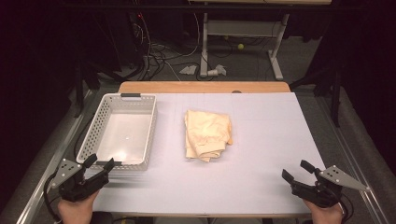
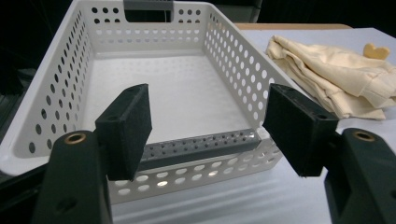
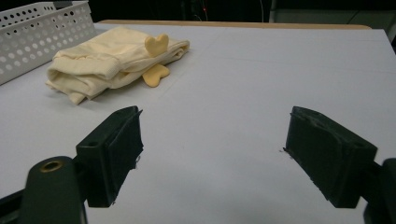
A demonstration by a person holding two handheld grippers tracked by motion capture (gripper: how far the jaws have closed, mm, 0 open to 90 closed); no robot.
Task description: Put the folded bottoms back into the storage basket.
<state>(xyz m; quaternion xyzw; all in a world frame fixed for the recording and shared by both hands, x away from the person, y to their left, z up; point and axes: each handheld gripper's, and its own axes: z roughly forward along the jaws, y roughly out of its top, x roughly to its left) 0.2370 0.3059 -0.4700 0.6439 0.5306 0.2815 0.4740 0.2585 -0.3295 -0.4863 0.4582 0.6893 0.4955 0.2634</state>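
1. In the middle of the table (image 1: 261, 140), a folded cream cloth (image 1: 207, 134) is lying flat, just to the right of a white basket (image 1: 122, 132) but not touching it.
2. At the near left corner, the left gripper (image 1: 98, 163) is hovering at the basket's near rim with its jaws spread wide and nothing between them; in the left gripper view its pads (image 2: 130, 126) are framing the bare inside of the basket.
3. At the near right corner, the right gripper (image 3: 212, 154) is also standing wide open and holding nothing, well apart from the cloth and pointing toward it.
4. The step in hand is probably reaching for the cloth to move it into the basket. To do it well, both grippers should be coming in low at opposite edges and pinching through all the layers, so the fold is not falling open.
5. The cloth's long axis is running from the near edge toward the far edge, roughly parallel to the basket's long side.
6. Two heart-shaped tabs (image 3: 156, 44) are sticking out at its right side, pointing away from the basket.
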